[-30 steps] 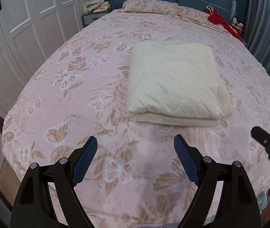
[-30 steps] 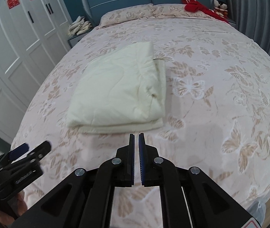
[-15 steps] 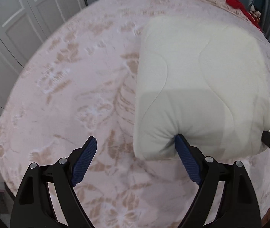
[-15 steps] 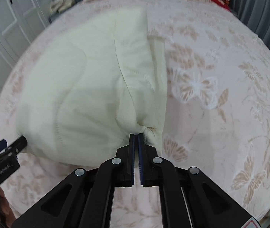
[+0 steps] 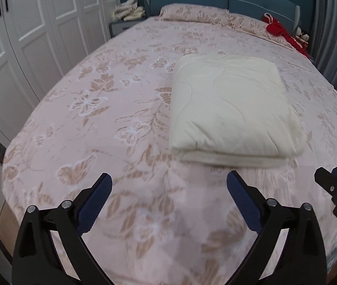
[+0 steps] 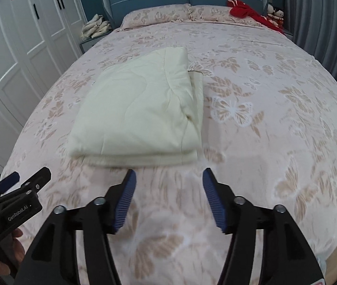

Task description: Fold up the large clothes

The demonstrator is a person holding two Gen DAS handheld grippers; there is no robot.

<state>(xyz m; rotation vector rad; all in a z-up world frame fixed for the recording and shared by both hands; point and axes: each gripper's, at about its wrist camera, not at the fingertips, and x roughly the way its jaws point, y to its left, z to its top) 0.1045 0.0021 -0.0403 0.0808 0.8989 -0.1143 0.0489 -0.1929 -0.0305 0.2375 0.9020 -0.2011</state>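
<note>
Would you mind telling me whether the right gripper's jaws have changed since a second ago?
Yes. The right gripper was shut a second ago; its jaws have just been opening and now stand apart with nothing between them, short of the cream quilt on the bed.

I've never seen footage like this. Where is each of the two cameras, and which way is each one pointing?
Left wrist view: sits on the left gripper, looking down the bed toward the headboard; its own open fingers show, and the right gripper at the edge.
Right wrist view: sits on the right gripper, facing the same way; its open fingers show, plus the left gripper and a hand.
Shared: the folded cream quilt, pillows, red cloth, white wardrobe.
</note>
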